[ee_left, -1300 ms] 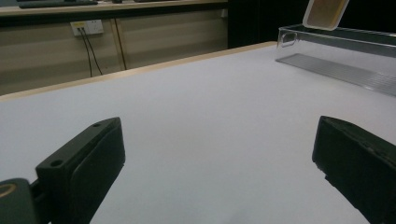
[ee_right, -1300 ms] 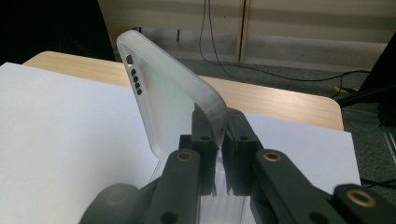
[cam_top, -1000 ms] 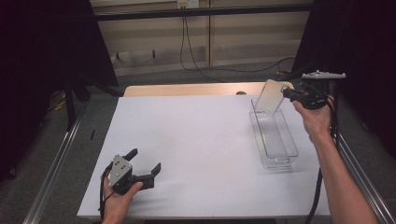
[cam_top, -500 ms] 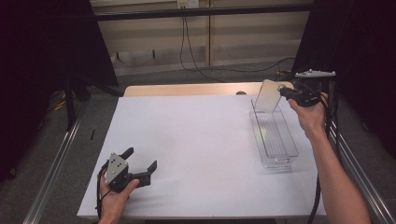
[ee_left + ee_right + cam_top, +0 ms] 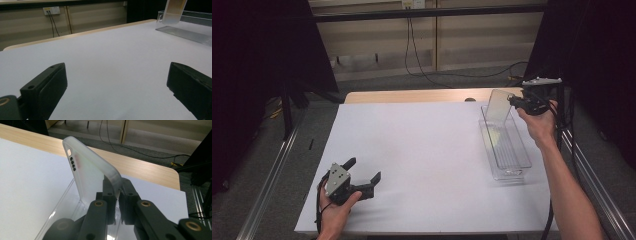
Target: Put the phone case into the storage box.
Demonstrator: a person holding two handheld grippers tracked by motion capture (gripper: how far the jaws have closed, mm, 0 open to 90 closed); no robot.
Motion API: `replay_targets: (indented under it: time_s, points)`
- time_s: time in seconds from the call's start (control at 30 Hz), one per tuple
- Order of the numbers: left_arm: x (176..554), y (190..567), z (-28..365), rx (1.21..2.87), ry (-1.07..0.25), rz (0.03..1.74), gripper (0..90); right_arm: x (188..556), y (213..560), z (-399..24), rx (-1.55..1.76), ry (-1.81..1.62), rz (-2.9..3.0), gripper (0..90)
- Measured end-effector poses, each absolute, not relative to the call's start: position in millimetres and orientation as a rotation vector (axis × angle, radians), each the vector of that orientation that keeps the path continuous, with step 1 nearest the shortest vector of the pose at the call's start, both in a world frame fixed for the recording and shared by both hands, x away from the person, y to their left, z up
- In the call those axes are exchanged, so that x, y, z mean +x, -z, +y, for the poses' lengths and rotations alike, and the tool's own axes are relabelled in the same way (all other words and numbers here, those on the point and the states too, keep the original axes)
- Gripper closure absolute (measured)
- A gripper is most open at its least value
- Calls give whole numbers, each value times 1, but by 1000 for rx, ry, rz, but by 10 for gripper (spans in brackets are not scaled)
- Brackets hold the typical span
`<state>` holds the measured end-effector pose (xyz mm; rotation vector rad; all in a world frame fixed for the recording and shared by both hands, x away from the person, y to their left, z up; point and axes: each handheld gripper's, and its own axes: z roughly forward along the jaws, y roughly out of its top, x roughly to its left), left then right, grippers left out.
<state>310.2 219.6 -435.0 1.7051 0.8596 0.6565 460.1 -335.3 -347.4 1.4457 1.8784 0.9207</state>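
My right gripper (image 5: 117,195) clamps a phone case (image 5: 92,170) over the tray (image 5: 507,150)

The case stands upright, held by one edge, its lower end inside the clear tray's far end at the desk's (image 5: 422,150) right side; my left gripper (image 5: 362,175) rests well apart at the near left corner, jaws wide with nothing between them.

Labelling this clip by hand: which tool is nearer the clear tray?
Right. The right tool hangs over the tray's far end, clamping a phone case; the left tool sits across the table, open.
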Motion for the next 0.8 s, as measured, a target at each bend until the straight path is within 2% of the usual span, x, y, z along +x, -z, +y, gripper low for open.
replay_targets:
  time_s: [0.8]
  points:
    - [308,434,218,1730,-674,836,31,475,363,-326,1437,-852,1891,843]
